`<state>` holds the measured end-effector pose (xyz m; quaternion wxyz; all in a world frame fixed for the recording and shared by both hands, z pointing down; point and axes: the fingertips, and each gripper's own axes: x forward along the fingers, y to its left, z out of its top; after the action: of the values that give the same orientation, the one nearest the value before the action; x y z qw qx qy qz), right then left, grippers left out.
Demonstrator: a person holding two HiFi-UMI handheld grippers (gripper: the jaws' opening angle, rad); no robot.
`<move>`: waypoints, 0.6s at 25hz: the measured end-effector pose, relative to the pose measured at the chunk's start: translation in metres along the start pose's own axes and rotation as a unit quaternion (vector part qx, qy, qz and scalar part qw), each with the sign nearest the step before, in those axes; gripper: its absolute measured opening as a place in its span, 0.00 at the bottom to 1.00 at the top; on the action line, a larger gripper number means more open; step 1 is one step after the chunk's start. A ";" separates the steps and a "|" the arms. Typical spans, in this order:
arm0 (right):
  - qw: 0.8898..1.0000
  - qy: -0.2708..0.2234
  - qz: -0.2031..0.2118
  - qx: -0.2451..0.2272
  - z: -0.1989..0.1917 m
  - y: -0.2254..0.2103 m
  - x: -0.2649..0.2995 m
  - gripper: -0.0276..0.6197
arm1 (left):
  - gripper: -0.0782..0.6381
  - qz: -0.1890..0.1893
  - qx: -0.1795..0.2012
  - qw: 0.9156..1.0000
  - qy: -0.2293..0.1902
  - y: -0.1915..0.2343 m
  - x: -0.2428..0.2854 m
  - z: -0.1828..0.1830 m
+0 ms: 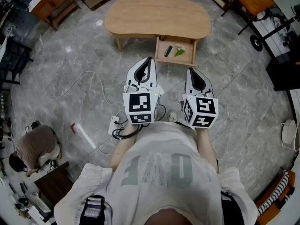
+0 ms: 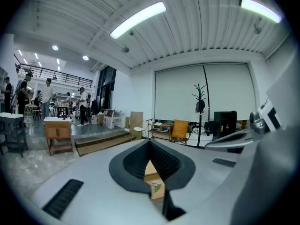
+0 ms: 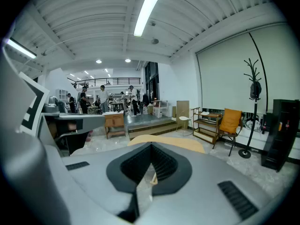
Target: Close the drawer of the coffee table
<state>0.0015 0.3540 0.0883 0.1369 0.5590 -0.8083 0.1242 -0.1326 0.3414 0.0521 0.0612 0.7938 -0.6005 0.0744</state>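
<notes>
Both tools are empty: left gripper point(image 1: 149, 60) has its jaws closed together on nothing, right gripper point(image 1: 190, 71) reads the same, jaws together with only a thin slit and nothing held. The drawer point(image 1: 176, 62) of the coffee table point(image 1: 140, 15) stands pulled out toward the person, ahead of and below both grippers, under the table's right half. Its front panel runs crosswise to the jaws and its slide axis runs straight away from them into the table, so the push has to go forward, the way both grippers already point. The left gripper view sights the drawer through its own jaw slit, with the green leafy item point(image 2: 156, 186) inside; the right gripper view mostly gets the table top. In the head view the left tip sits by the drawer's left front corner and the right tip just short of the panel's right end, neither touching. My read: left is better lined up, but either has to drop to panel level first. The dark oblong item point(image 1: 168, 51) lies low, so snagging is unlikely
</notes>
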 end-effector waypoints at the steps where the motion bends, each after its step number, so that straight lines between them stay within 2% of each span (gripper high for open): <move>1: 1.000 0.001 0.001 0.001 -0.001 0.004 0.001 0.05 | 0.12 -0.002 -0.001 1.000 -0.002 0.003 -0.001 0.000; 7: 1.000 0.004 -0.003 0.001 -0.003 0.020 0.008 0.05 | 0.12 -0.008 -0.011 1.000 -0.008 0.024 -0.001 -0.002; 15: 0.999 0.006 -0.035 0.008 -0.005 0.037 0.015 0.05 | 0.12 -0.030 -0.019 0.999 -0.010 0.053 0.000 -0.004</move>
<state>-0.0375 0.3551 0.0966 0.1418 0.5871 -0.7865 0.1293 -0.1840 0.3273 0.0567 0.0729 0.8111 -0.5779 0.0532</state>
